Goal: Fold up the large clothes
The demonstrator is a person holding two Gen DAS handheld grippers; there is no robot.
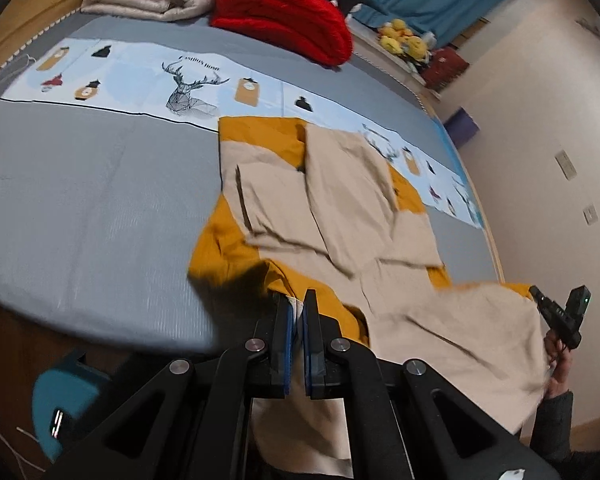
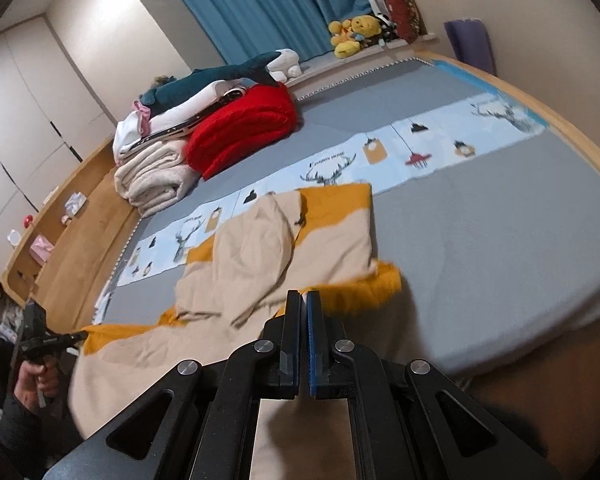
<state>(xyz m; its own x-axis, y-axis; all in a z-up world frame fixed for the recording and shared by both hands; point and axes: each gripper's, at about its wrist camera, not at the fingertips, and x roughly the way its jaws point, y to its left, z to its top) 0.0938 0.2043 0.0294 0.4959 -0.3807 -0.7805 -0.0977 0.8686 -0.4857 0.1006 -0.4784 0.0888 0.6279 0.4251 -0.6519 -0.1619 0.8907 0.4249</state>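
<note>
Left hand-held gripper (image 1: 298, 300) pinching garment (image 1: 340, 200) hem

- A wide bed (image 2: 500, 240) in grey sheeting is filling the room inside a wooden frame (image 2: 84, 240).
- Teal curtains (image 2: 268, 4) are hanging behind.
- Pale walls (image 1: 540, 100) and white wardrobe doors (image 2: 24, 128) are enclosing it.

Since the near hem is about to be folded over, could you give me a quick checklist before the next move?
1. Left gripper shut on garment hem: ok.
2. Right gripper shut on hem: ok.
3. Sleeves folded in over the body: ok.
4. Bed beyond the garment free for the fold: ok.
5. Red blanket clear of the garment: ok.
6. Hem taut between grippers: cannot tell.
</note>
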